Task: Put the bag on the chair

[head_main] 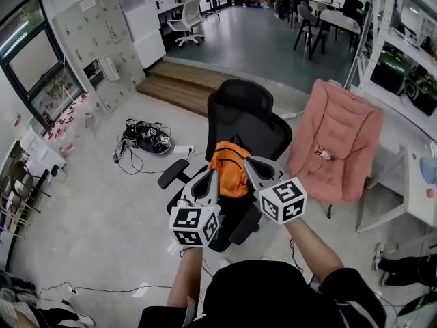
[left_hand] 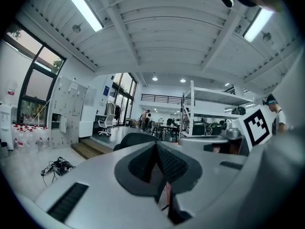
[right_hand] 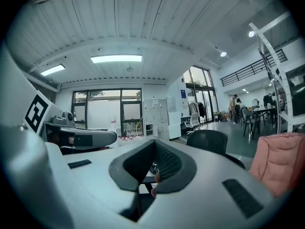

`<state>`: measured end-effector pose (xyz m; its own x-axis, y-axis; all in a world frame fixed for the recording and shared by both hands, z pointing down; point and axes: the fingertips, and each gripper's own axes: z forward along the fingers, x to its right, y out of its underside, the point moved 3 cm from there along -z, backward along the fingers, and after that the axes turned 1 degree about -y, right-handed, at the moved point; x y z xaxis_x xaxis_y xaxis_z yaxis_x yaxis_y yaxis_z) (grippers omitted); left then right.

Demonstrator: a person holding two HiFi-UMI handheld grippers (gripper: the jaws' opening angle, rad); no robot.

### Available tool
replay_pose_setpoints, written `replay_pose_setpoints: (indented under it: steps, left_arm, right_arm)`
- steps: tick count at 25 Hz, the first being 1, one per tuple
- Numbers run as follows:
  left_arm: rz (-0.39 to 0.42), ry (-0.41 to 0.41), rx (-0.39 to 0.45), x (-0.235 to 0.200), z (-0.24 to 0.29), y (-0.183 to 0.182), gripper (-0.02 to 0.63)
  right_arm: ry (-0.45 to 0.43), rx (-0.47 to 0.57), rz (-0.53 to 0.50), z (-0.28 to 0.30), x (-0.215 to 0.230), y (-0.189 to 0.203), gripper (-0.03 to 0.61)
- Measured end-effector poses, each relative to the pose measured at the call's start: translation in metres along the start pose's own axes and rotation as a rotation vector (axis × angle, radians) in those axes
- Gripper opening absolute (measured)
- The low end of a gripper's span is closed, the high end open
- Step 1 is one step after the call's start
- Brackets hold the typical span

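Both grippers have their jaws pressed together. Left gripper (head_main: 212, 178), seen in its own view, has dark ribbed pads meeting in a tight line with a thin strip of orange material pinched low between them. Right gripper (head_main: 251, 164) looks much the same in its own view: pads together, with a small pale-orange bit of fabric caught at the bottom of the seam. Each gripper points level, carries a black-and-white marker cube at its rear, and sits at the end of a bare forearm.

Between the two sets of jaw tips hangs the orange fabric bag (head_main: 230, 169), gripped at its top from either side. It sits in front of the backrest of the black mesh office chair with armrests (head_main: 242, 125) and over the seat. Whether its bottom touches the seat cannot be told.

Just to the right of that chair stands a pink padded folding lounge chair (head_main: 338, 142). On the pale floor to the left lie a white power strip (head_main: 183, 149) and a tangle of black cables (head_main: 145, 137). Further back are a low wooden step (head_main: 181, 84), a bank of grey metal lockers (head_main: 95, 39) and a white swivel chair (head_main: 188, 19).
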<state>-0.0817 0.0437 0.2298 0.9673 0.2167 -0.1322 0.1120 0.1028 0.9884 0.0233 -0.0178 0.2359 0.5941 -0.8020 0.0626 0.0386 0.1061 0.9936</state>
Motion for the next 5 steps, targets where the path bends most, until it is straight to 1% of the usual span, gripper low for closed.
replay_pose_setpoints:
  steps: [5]
  left_arm:
    - [0.006,0.005,-0.008,0.027,0.01,0.0,0.012]
  right_arm:
    - [0.0,0.0,-0.005,-0.021,0.018,-0.004,0.002]
